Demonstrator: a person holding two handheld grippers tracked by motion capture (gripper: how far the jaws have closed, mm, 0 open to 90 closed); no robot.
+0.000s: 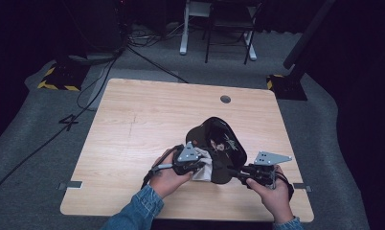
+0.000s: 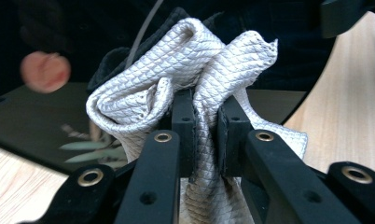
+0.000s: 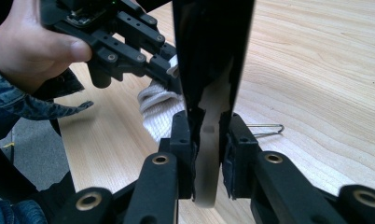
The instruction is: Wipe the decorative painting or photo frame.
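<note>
A glossy black plate (image 1: 222,143) with a leaf pattern is held tilted above the wooden table (image 1: 142,120). My right gripper (image 1: 237,173) is shut on its near rim; the right gripper view shows the plate (image 3: 209,56) edge-on between the jaws of that gripper (image 3: 208,140). My left gripper (image 1: 199,166) is shut on a white textured cloth (image 1: 203,168), pressed against the plate's left side. In the left gripper view the bunched cloth (image 2: 199,74) sits clamped in the left gripper (image 2: 205,126), in front of the plate's dark face (image 2: 31,126). The right gripper view also shows the cloth (image 3: 157,109) beside the plate.
A thin wire loop (image 3: 266,129) lies on the table behind the plate. A round grommet hole (image 1: 225,99) marks the table's far edge. Beyond the table stand a chair (image 1: 229,24) and floor cables (image 1: 99,81). Bare wood stretches left of the plate.
</note>
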